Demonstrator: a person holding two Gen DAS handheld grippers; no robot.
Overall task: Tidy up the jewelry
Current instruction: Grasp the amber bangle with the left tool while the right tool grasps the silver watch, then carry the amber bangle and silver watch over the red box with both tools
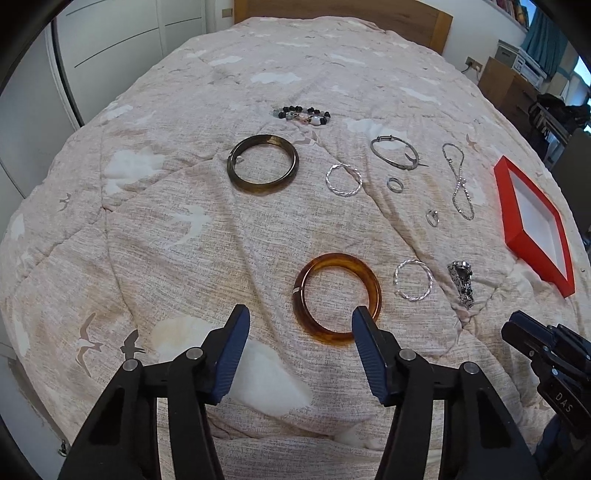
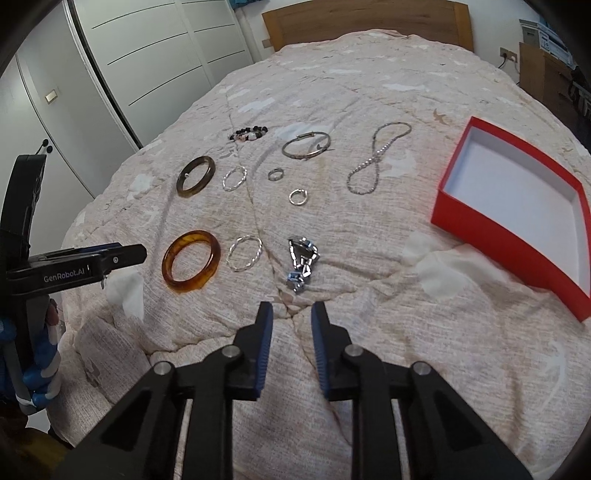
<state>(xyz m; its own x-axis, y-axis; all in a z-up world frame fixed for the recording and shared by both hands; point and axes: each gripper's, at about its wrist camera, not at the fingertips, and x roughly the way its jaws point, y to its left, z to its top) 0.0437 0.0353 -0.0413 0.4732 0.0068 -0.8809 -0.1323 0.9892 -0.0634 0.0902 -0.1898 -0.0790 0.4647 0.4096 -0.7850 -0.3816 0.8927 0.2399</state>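
Jewelry lies spread on a beige quilt. An amber bangle (image 1: 337, 298) (image 2: 191, 261) lies nearest my left gripper (image 1: 301, 314), which is open and empty just before it. A dark olive bangle (image 1: 263, 164) (image 2: 196, 176), two twisted silver hoops (image 1: 412, 279) (image 1: 344, 179), a silver bracelet (image 1: 395, 152), two small rings (image 1: 395, 184) (image 1: 432, 218), a chain (image 1: 459, 181) (image 2: 376, 158), a beaded bracelet (image 1: 303, 114) and a silver link piece (image 1: 461, 281) (image 2: 302, 263) lie around. My right gripper (image 2: 291, 312) is open and empty, just short of the link piece. An open red box (image 2: 517, 218) (image 1: 532, 225) sits right.
The bed's wooden headboard (image 2: 369, 22) is at the far end. White wardrobe doors (image 2: 140, 55) stand left of the bed. Wooden furniture and a socket (image 1: 509, 81) stand to the right. The quilt's near edge drops off at lower left in the right wrist view.
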